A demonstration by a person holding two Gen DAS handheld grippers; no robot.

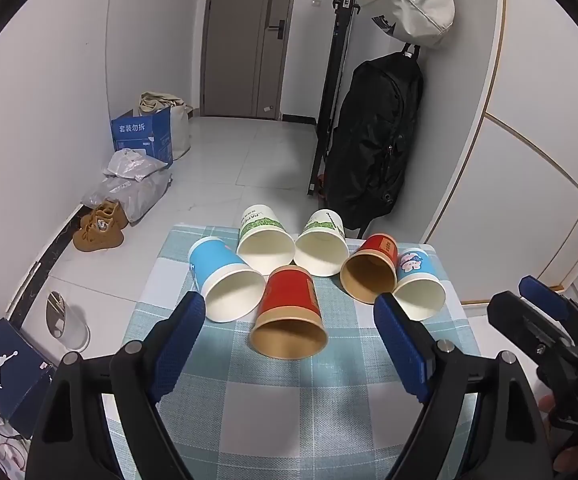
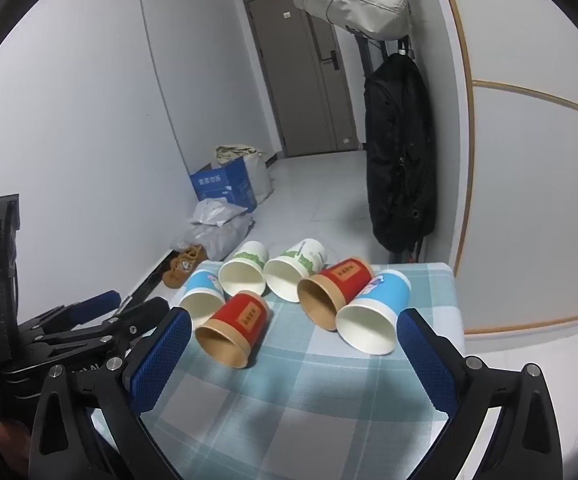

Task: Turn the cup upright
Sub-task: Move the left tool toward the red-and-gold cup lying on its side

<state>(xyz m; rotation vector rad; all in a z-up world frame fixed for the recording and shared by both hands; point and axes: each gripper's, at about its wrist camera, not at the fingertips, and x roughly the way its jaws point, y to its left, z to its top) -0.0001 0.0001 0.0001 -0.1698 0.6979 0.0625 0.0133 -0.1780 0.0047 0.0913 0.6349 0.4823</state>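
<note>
Paper cups [image 1: 289, 312] lie toppled, all empty, on checked cloth [image 1: 309, 400].

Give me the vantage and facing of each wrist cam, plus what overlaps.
Left wrist: sits on the left gripper, looks forward over the checked tablecloth toward the door; own open fingers frame the near red cup; right gripper at the right edge.
Right wrist: sits on the right gripper, further right, faces the same way; open fingers; left gripper at lower left.
Shared: six tipped cups, black backpack, blue box.
</note>
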